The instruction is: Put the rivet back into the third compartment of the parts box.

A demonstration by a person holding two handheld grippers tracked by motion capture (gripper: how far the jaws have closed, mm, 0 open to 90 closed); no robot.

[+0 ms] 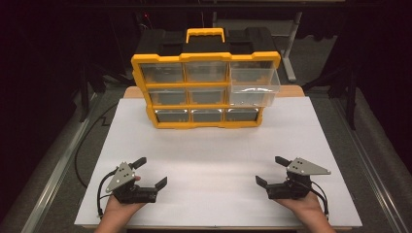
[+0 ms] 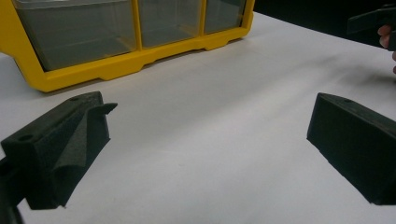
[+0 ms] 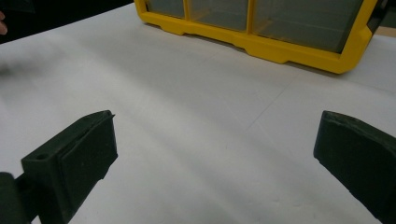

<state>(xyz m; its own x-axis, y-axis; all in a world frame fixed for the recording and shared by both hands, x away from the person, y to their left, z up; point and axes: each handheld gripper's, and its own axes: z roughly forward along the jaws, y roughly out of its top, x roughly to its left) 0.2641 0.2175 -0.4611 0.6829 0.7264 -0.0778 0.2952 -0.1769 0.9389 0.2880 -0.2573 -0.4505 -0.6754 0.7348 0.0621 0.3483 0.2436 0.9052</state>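
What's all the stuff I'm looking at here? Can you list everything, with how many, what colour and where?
Drawer cabinet: one, yellow frame with a black back and a yellow handle on top, far middle of the table.
Drawers: nine, clear plastic, three rows of three; none shows any contents.
Pulled-out drawer: one of the nine, top right, sticking out toward the person.
Table: one, white top, wooden edge showing behind the cabinet.
Left gripper: one, black with a grey plate, near left of the table, jaws apart, holding nothing.
Right gripper: one, black with a grey plate, near right, jaws apart, holding nothing.
Hands: two, at the bottom edge, one gripping each gripper.
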